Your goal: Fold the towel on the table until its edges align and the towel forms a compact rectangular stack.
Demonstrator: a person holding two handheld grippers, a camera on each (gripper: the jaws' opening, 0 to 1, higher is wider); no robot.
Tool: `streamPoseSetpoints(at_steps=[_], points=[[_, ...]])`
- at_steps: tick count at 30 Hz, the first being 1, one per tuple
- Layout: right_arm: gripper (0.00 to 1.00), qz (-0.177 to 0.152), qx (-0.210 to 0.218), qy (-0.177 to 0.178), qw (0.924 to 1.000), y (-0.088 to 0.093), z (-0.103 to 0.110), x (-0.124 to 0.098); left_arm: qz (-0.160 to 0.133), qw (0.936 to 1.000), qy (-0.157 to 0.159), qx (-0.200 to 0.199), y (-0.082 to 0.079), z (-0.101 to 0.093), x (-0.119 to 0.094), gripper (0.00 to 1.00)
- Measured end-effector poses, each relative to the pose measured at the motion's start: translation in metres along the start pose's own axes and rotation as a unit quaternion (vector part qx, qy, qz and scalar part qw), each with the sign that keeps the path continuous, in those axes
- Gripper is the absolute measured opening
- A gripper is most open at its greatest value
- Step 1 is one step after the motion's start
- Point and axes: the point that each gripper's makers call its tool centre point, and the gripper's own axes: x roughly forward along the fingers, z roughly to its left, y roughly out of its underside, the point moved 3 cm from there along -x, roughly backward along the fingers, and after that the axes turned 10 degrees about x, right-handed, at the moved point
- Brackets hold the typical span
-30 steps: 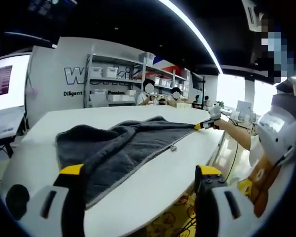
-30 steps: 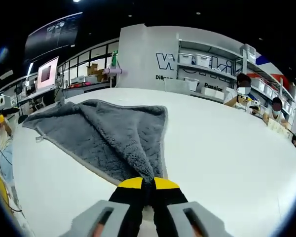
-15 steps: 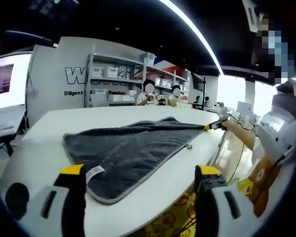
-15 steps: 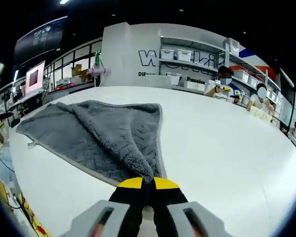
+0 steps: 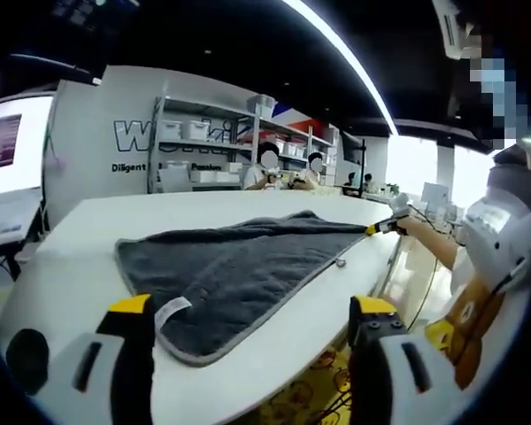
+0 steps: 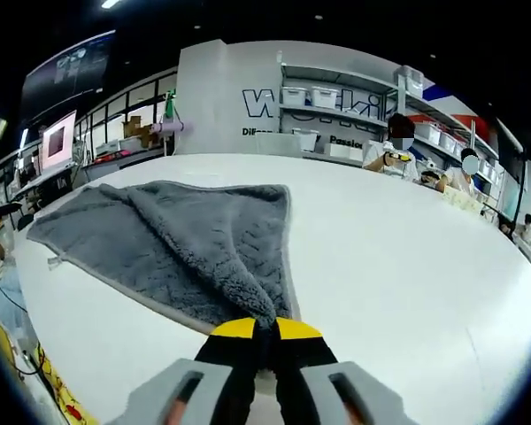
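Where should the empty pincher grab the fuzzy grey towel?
Probably the near corner of the grey fleece towel, by its white label. That corner lies flat at the white table's edge, just ahead of the open left gripper, so come straight forward and low.

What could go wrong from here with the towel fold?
The right gripper pinches one corner of the towel while the left gripper is open and holds nothing, so pulling could drag the cloth askew. The towel's near edge lies close to the table edge in the left gripper view and could slide off.
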Motion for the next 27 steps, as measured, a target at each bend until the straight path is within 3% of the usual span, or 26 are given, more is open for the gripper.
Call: streamPoseSetpoints(at_steps=[10,15,22,27], points=[[0.1,-0.006,0.008,-0.005,0.9999,-0.002,0.004,-0.005,-0.001,1.0,-0.001,0.001,-0.002,-0.001,0.0,0.96],[0.15,-0.042,0.013,-0.005,0.999,-0.016,0.009,-0.02,0.001,1.0,-0.004,-0.003,-0.001,0.001,0.001,0.96],[0.22,-0.105,0.01,-0.042,0.9935,-0.044,0.038,-0.048,-0.001,1.0,-0.009,-0.001,-0.004,0.001,0.006,0.96],[0.3,-0.137,0.016,-0.103,0.985,-0.061,0.077,-0.063,-0.001,1.0,-0.009,0.001,-0.005,0.002,0.01,0.96]])
